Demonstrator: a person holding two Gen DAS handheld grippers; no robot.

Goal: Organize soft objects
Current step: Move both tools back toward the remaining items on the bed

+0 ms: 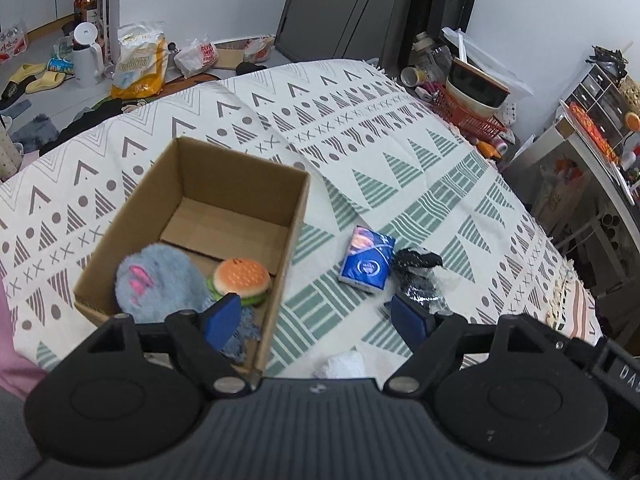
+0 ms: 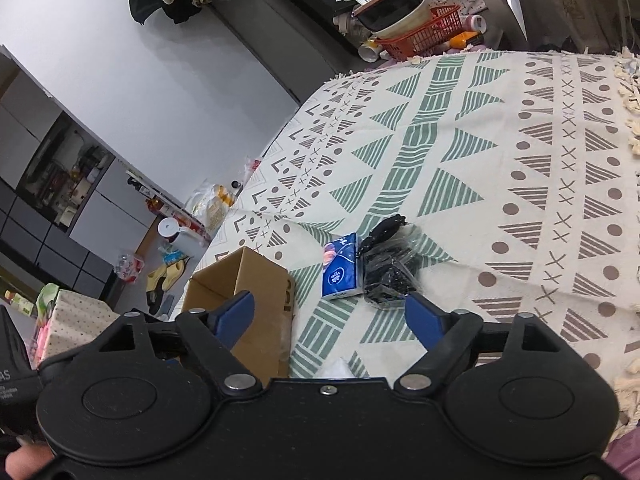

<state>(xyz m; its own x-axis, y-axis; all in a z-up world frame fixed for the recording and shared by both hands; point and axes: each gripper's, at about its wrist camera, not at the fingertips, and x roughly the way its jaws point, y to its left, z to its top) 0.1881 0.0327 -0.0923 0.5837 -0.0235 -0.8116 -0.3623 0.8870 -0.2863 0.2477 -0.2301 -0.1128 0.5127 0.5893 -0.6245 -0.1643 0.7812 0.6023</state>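
Observation:
An open cardboard box [image 1: 224, 184] stands on the patterned cloth [image 1: 360, 128]. Inside it lie a fuzzy blue plush [image 1: 160, 280] and a plush burger [image 1: 241, 280]. A blue tissue pack [image 1: 367, 261] and a black item in clear wrap [image 1: 420, 276] lie right of the box. A white soft thing [image 1: 344, 364] peeks out just ahead of my left gripper [image 1: 318, 320], which is open and empty over the box's near right corner. My right gripper [image 2: 332, 316] is open and empty, near the box [image 2: 248, 300], the tissue pack [image 2: 340, 268] and the wrapped item [image 2: 390, 272].
A red basket [image 1: 468, 116] with bowls stands at the cloth's far right edge. Bags, slippers and a white jug [image 1: 86, 56] lie on the floor beyond the far left edge. Shelves [image 1: 600, 120] stand to the right.

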